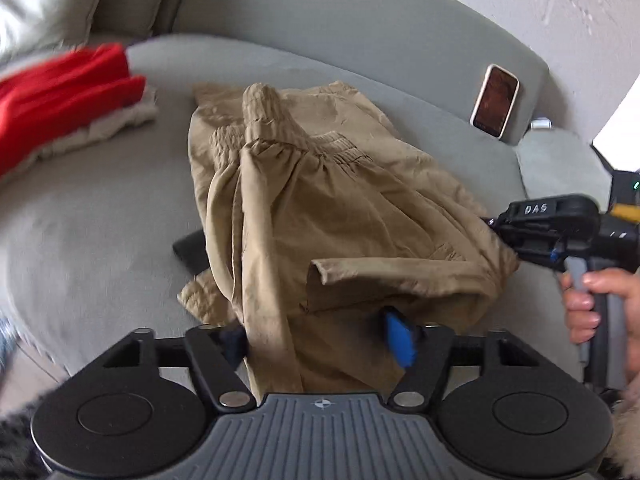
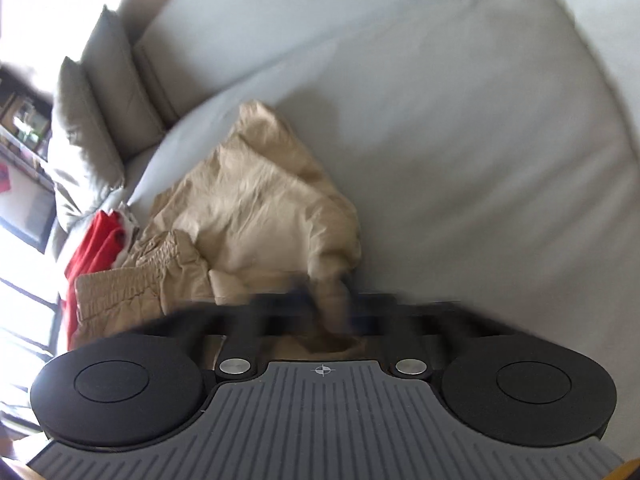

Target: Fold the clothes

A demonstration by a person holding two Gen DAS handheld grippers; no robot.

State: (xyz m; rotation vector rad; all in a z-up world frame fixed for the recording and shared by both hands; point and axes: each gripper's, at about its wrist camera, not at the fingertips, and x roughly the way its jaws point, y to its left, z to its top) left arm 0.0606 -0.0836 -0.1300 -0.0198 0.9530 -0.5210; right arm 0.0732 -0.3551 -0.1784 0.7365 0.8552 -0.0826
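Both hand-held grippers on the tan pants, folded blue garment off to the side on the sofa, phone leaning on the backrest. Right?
Not quite: the folded garment is red, not blue, as the left wrist view shows. The rest holds: both hand-held grippers, left and right, are on the tan pants, and the phone leans on the backrest.

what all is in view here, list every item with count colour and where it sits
khaki trousers: one, tan, bunched mid-sofa, cloth in both grippers
red garment: one, red, far left, lying on a pale cloth
pale cloth: one, off-white, under the red garment
phone: one, white case, dark screen, propped against the sofa back
dark flat object: one, black, partly under the trousers, unclear what
cushions: at least two, grey, sofa's far end
sofa: one, grey
left gripper: black, blue pads, cloth between them
right gripper: black, at the trousers' right edge
hand: one, on the right gripper's handle
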